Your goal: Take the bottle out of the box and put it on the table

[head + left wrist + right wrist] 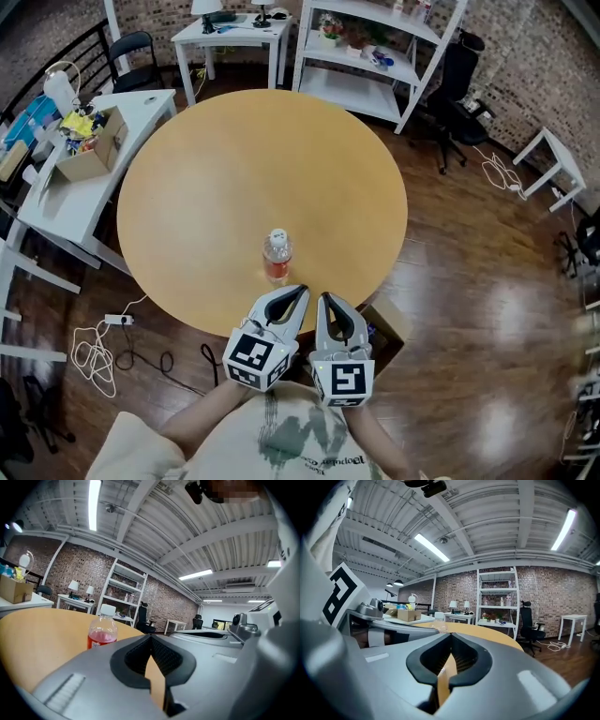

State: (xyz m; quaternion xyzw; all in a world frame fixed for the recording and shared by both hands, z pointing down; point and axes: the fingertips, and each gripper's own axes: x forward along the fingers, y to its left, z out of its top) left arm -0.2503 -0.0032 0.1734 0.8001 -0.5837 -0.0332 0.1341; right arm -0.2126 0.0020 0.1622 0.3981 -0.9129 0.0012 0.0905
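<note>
Bottle (277, 255): upright on the round table (216, 159), close to its near edge. White cap is on and the lower half is red. A small patch of print on the red part is too small to read.

Left gripper (300, 291) and right gripper (324, 298): jaws closed and empty, side by side at the near edge, apart from the bottle.

Marker cubes (255, 359): black-and-white squares, no text.

Cardboard box (392, 323): on the floor beside the right gripper.

Brick walls (548, 592), wood floor (469, 309) (glossy)
</note>
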